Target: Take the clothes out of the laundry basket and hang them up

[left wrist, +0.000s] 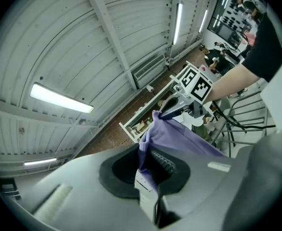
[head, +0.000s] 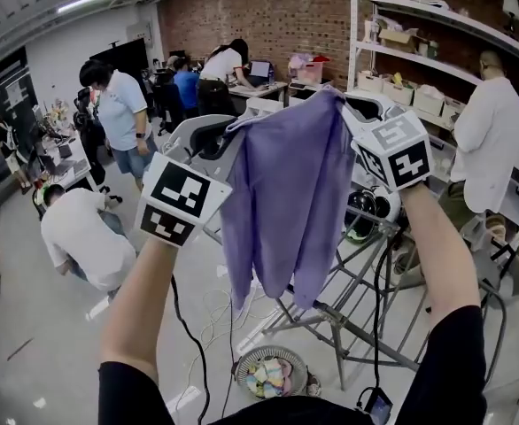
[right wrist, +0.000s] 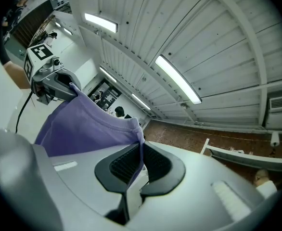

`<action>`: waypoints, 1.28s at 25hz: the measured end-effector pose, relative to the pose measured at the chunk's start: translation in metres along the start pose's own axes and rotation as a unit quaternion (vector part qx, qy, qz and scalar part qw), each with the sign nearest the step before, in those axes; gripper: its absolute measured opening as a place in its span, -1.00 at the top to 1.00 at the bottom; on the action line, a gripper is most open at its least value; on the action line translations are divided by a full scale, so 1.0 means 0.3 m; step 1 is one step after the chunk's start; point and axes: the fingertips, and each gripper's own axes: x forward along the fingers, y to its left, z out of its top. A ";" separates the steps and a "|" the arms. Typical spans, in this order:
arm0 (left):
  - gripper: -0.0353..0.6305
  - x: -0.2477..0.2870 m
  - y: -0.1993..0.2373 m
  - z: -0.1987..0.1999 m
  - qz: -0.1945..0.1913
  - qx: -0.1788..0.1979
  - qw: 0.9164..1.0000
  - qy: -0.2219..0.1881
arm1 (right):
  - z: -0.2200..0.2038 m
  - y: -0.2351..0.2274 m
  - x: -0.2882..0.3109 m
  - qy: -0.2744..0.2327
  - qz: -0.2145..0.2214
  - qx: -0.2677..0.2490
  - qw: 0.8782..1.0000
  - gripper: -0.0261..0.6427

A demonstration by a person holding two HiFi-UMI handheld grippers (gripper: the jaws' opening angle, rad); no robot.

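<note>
Head view: purple shirt [head: 286, 193] hangs mid-air at 12 o'clock, with left tongs [head: 233, 127] & right tongs [head: 342, 106] each clamped on its top edge; looks light, limp, non-slip, so best gripped near the shoulders.

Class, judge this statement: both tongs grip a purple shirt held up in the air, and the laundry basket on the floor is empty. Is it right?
No. The laundry basket is not empty: the head view shows clothes in it. The left tongs and right tongs do both grip the raised purple shirt.
</note>
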 end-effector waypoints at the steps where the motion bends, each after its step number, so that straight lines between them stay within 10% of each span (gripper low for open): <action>1: 0.82 0.038 -0.007 0.012 0.006 0.000 1.000 0.000 | -0.019 -0.038 0.012 -0.003 -0.004 0.000 1.000 0.84; 16: 0.82 0.357 -0.180 -0.147 0.037 -0.009 0.997 0.064 | -0.373 -0.166 0.224 -0.048 0.049 0.030 0.997 0.84; 32: 0.82 0.472 -0.753 -0.326 -0.103 -0.104 0.985 0.090 | -0.923 -0.095 0.122 0.029 0.105 0.084 0.991 0.84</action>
